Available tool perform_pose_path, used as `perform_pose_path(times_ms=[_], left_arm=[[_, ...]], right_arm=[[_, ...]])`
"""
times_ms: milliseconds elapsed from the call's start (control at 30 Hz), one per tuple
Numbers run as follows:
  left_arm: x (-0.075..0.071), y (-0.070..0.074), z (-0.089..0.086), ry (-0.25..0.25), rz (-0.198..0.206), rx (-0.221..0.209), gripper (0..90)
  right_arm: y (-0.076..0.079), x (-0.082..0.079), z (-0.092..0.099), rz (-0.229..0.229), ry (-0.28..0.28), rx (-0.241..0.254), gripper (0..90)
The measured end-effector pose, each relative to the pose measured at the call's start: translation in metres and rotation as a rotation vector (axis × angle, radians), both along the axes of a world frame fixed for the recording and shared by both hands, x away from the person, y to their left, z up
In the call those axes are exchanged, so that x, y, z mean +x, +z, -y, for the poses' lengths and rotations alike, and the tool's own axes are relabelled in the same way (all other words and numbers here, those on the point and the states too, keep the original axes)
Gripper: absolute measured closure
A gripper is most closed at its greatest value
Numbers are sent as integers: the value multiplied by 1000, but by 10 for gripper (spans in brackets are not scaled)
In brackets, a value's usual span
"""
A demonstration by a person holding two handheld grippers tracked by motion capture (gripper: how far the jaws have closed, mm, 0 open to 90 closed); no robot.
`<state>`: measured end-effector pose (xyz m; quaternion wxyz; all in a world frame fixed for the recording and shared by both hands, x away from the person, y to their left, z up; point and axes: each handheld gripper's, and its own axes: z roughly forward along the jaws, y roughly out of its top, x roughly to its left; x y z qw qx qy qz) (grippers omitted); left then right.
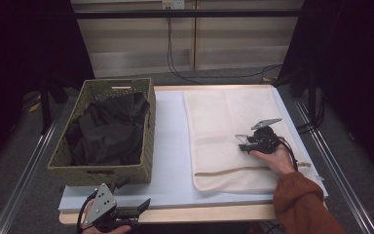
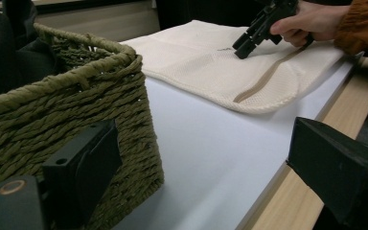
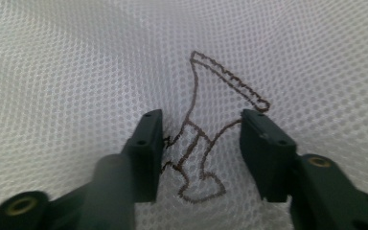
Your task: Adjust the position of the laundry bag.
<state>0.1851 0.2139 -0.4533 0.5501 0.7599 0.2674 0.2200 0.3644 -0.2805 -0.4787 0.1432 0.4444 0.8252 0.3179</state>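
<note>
The woven olive-green basket [image 1: 103,165] at the table's left edge holds crumpled black cloth [image 1: 108,131], its lower layers hidden. The cream mesh laundry bag [image 1: 224,122] lies flat on the right half, long axis front to back. The right gripper [image 1: 242,142] presses onto it, jaws part-closed astride brown embroidery [image 3: 206,139]. The left gripper [image 1: 139,204] gapes empty at the front edge.

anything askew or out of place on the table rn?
Nothing damaged or spilled. The mesh laundry bag lies flat but slightly skewed to the table edge. Dark clothes sit bunched in the wicker basket, one fold up at the far rim. The right gripper presses on the mesh.
</note>
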Motion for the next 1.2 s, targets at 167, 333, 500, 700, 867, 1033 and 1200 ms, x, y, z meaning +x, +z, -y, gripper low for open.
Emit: perform_pose_path(times_ms=[167,333,500,700,867,1033,1200], left_arm=[[0,0,-1,3,-3,3,106],[0,0,1,5,-4,-4,106],[0,-1,1,-3,-12,3,105],[0,0,0,4,-12,7,104],[1,-1,0,12,-18,15,91],[2,-1,-1,13,-19,22,90],[2,-1,-1,12,-20,19,90]], right_arm=[[2,0,0,-12,-8,0,738],[0,2,3,-10,-13,37,791],[0,0,1,-11,-24,39,838],[-2,2,4,-15,-44,84,885],[-2,1,4,-11,-52,93,885],[-2,-1,5,-16,-72,119,884],[-2,-2,6,-9,-66,127,881]])
